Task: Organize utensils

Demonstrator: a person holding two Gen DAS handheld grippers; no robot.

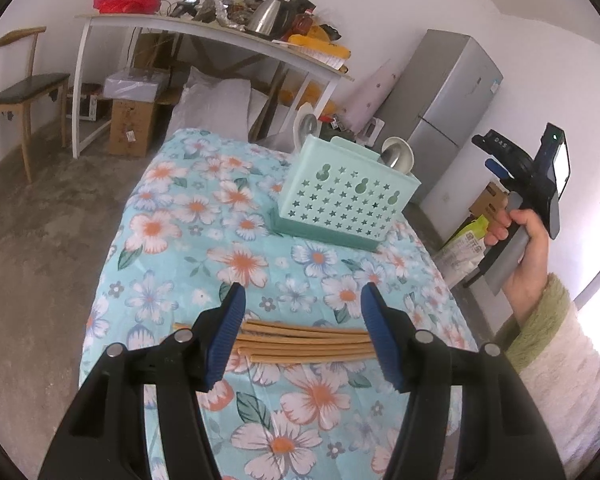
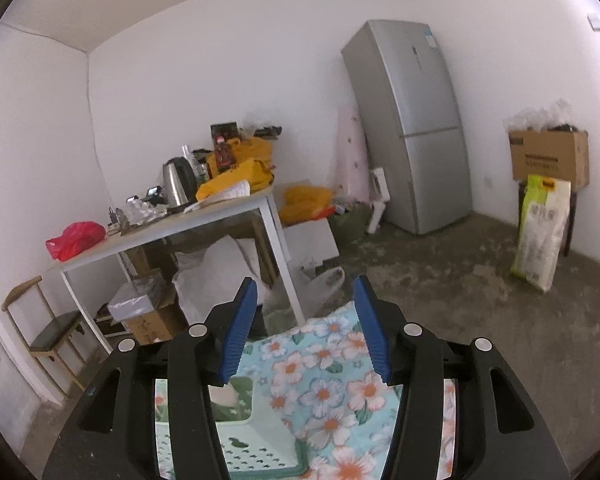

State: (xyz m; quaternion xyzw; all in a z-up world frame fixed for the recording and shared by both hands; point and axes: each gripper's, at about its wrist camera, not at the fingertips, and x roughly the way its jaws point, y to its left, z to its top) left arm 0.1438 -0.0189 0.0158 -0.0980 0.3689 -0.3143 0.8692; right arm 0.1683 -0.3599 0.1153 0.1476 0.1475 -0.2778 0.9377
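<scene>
Both hand-held grippers stand apart and empty: left [image 1: 300, 304] above the chopsticks [image 1: 304, 340] lying on the floral counter [image 1: 172, 200], right [image 2: 305, 296] raised beyond. Farther back, the green basket [image 1: 348, 196] holds spoons [image 1: 398, 156].

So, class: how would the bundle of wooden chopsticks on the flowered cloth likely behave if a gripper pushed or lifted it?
The chopsticks look thin and stiff, probably light. Lying loose side by side, they would likely scatter or roll apart when pushed; a pinch might catch only a few.
</scene>
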